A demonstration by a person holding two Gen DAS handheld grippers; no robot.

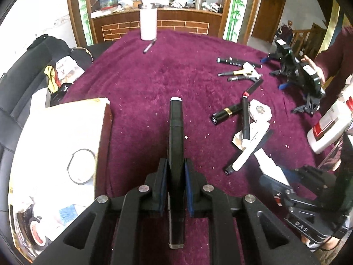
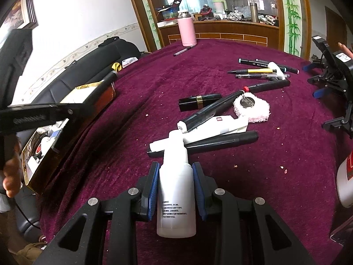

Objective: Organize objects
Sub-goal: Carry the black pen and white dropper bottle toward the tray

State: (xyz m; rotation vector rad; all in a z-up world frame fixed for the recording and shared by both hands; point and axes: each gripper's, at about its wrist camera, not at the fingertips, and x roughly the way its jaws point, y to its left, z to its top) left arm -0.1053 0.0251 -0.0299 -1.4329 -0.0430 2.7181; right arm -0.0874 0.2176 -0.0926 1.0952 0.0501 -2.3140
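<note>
My left gripper (image 1: 175, 172) is shut on a black marker (image 1: 175, 128) with a white end cap, held above the maroon tablecloth (image 1: 143, 84) and pointing forward. In the right wrist view the left gripper (image 2: 35, 114) shows as a blurred black shape over the open box (image 2: 88, 101). My right gripper (image 2: 176, 176) is shut on a white spray bottle (image 2: 176, 190), low over the cloth. Just ahead of it lies a pile: black markers (image 2: 220, 142), a white tube (image 2: 211, 124), a black and gold lipstick (image 2: 199, 101) and a pink puff (image 2: 253, 108).
A pink tumbler (image 2: 187, 31) stands at the table's far edge, a pen (image 2: 183, 50) beside it. More pens (image 2: 258, 70) lie at the far right. Spare grippers (image 1: 297, 72) rest on the right, a person's hand by them. A white, red-labelled bottle (image 2: 345, 176) stands at the right edge.
</note>
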